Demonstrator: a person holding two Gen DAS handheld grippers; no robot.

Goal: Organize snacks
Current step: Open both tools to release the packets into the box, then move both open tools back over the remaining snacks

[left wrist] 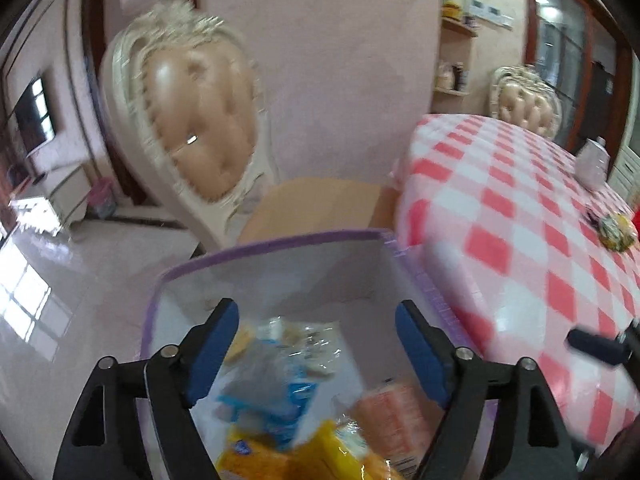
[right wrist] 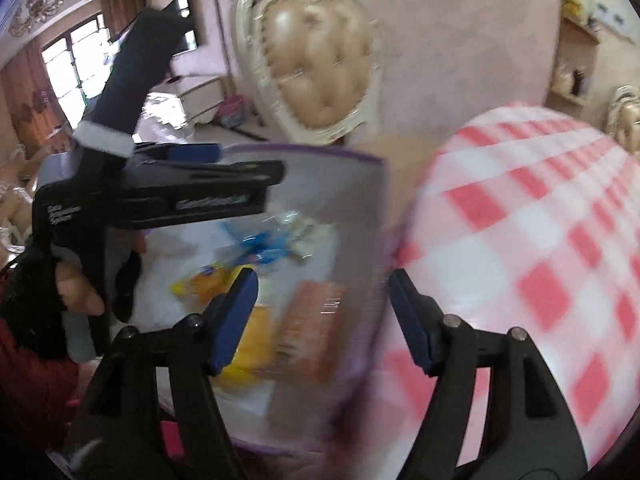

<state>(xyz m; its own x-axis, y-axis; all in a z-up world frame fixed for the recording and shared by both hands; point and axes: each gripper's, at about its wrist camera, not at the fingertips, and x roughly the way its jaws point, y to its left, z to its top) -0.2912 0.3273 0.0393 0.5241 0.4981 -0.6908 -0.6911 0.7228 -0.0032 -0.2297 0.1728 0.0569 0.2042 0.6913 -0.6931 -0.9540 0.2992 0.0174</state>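
Observation:
A purple-rimmed storage box (left wrist: 280, 240) (right wrist: 304, 152) stands beside the checkered table and holds snacks: a blue-and-clear packet (left wrist: 276, 364) (right wrist: 260, 246), a yellow packet (left wrist: 332, 448) (right wrist: 208, 284) and an orange packet (left wrist: 394, 412) (right wrist: 312, 328). My left gripper (left wrist: 316, 348) is open and empty above the box. It shows from the side in the right wrist view (right wrist: 208, 184). My right gripper (right wrist: 324, 316) is open and empty over the box's right wall.
The table with a pink-and-white checkered cloth (left wrist: 520, 240) (right wrist: 540, 240) lies right of the box. A snack (left wrist: 616, 232) and a jar (left wrist: 592, 164) sit far on it. A cream padded chair (left wrist: 188, 120) (right wrist: 316, 68) stands behind the box. Glossy floor (left wrist: 60, 300) lies left.

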